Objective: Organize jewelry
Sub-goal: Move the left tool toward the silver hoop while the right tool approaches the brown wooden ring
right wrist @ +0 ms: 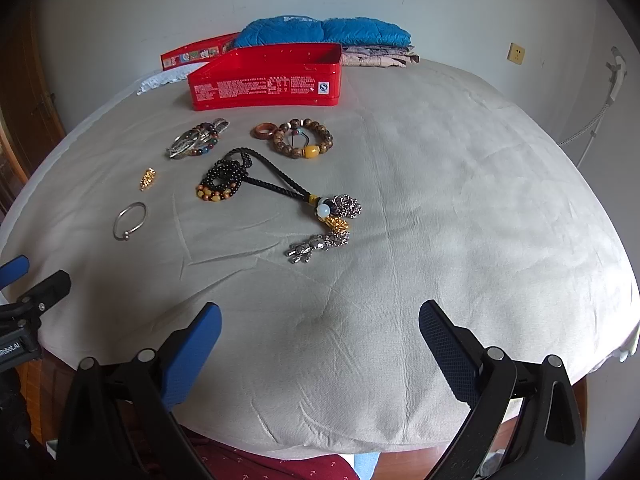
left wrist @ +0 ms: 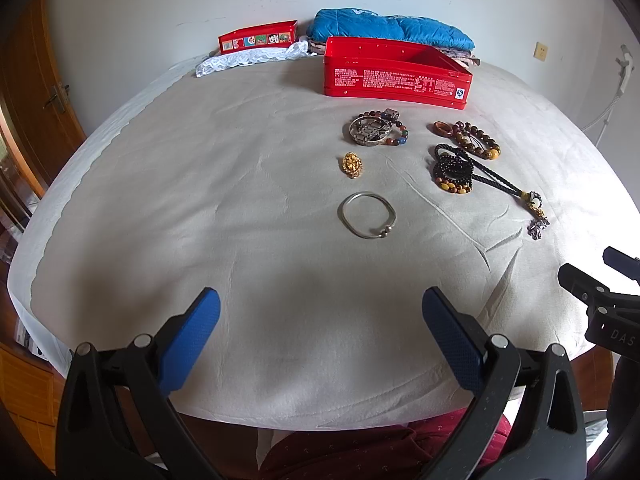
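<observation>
A bed covered with a pale grey sheet [left wrist: 200, 200] carries a spread of jewelry, with an open red rectangular tin box [left wrist: 394, 74] at the far side as the landmark. Both claws hover over the near edge of the bed, well apart from the jewelry. The left claw [left wrist: 320, 332] has its blue-padded jaws spread wide and holds nothing; the right claw [right wrist: 320, 344] is likewise wide and empty.

Nearest the left claw, straight ahead of it and well in front of the red box, lies a thin silver bangle [left wrist: 367, 215], flat, its small ball clasp turned toward the claw. Between bangle and box sit a small gold pendant [left wrist: 352, 165], then a metal watch tangled with a multicoloured bead bracelet [left wrist: 376, 133], just before the box.

To the right of these, in front of the box's right end, lie a brown wooden ring [right wrist: 264, 132], a brown wooden bead bracelet with a yellow bead [right wrist: 304, 140] and a black bead strand [right wrist: 224, 182]. A black braided cord with silver charms [right wrist: 280, 184] has its long axis running diagonally from the box toward the right claw, charms at the near end.

The watch and bracelet overlap, so their outlines are hard to separate. Behind the box, folded blue cloth [left wrist: 392, 32] is partly hidden
</observation>
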### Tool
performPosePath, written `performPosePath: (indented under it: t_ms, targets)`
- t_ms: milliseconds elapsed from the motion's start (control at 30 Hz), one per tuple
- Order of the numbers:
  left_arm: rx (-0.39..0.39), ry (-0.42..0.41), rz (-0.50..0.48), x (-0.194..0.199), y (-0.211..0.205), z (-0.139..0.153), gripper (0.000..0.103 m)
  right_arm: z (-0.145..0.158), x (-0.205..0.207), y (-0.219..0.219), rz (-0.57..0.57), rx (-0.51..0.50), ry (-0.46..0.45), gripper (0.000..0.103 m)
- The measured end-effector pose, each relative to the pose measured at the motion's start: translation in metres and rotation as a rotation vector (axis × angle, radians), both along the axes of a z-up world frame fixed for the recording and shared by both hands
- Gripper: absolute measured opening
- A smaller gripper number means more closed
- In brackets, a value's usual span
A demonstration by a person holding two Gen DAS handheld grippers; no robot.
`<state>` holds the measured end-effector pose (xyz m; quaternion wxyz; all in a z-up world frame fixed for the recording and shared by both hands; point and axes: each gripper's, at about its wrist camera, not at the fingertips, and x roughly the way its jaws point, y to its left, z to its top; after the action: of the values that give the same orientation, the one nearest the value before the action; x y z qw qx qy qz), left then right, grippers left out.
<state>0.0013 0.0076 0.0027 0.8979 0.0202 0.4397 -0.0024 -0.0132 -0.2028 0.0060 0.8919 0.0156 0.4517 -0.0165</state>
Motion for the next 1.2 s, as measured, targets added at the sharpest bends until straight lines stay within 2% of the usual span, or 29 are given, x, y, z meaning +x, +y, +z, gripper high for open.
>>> performPosePath:
  t_ms: [367, 567, 733, 900, 967, 1033, 1100, 1200]
  targets:
    - [-0.009, 0.013, -0.008, 0.004, 0.005, -0.002, 0.100, -0.001, 0.005, -0.002, 0.007, 0.006, 0.001, 0.099]
    - [-0.078, 0.003, 0.027, 0.030, 0.028, 0.012, 0.100, 0.012, 0.025, -0.018, 0.004, 0.055, -0.030, 0.099]
    - [-0.117, -0.010, 0.044, 0.063, 0.040, 0.029, 0.100, 0.033, 0.057, -0.031, 0.009, 0.095, -0.077, 0.097]
    - [-0.109, 0.026, 0.036, 0.112, 0.037, 0.036, 0.099, 0.039, 0.099, -0.036, 0.077, 0.228, -0.018, 0.080]
    - [-0.110, 0.047, 0.024, 0.129, 0.034, 0.036, 0.095, 0.041, 0.115, -0.034, 0.091, 0.230, -0.008, 0.074]
    - [-0.109, 0.077, 0.006, 0.149, 0.028, 0.033, 0.081, 0.041, 0.131, -0.031, 0.100, 0.222, 0.001, 0.066]
    - [-0.118, 0.135, -0.021, 0.169, 0.020, 0.025, 0.072, 0.039, 0.147, -0.029, 0.113, 0.243, 0.017, 0.059]
    - [-0.135, 0.200, -0.048, 0.194, 0.010, 0.009, 0.068, 0.035, 0.165, -0.029, 0.126, 0.270, 0.038, 0.058]
